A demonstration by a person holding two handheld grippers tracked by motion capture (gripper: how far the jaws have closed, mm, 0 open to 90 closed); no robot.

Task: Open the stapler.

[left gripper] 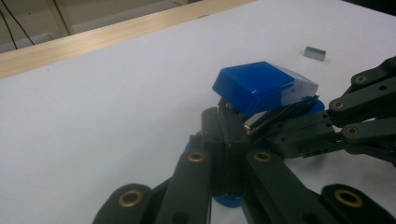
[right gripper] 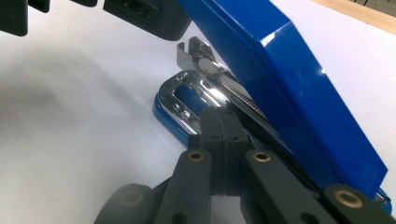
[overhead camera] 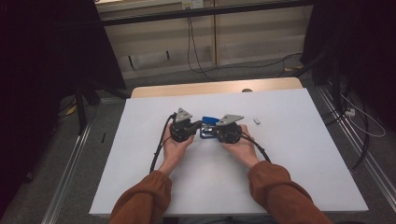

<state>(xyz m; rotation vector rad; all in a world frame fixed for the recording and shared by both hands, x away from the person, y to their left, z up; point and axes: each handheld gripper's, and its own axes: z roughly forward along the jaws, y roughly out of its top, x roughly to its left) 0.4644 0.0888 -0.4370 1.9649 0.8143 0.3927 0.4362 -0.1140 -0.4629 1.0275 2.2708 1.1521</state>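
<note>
A blue stapler [overhead camera: 209, 121] lies mid-table between my two grippers, its blue top cover [left gripper: 261, 84] swung up and the chrome staple rail [right gripper: 187, 93] bared. My left gripper [overhead camera: 198, 124] comes in from the left. Its jaws [left gripper: 224, 123] are pressed together, their tips under the raised cover at the stapler's base. From the right, my right gripper [overhead camera: 211, 129] has its jaws [right gripper: 219, 123] shut flat against each other, tips resting on the chrome rail beside the cover [right gripper: 289, 70]. I see nothing pinched between either pair. A small grey strip of staples [overhead camera: 256, 120] [left gripper: 314, 52] lies apart to the right.
The white tabletop [overhead camera: 289, 154] has a wooden strip [overhead camera: 215, 87] along its far edge. Black cables trail from both grippers toward the person's forearms in rust-coloured sleeves [overhead camera: 140, 200]. Floor cables and metal rails [overhead camera: 369, 158] flank the table.
</note>
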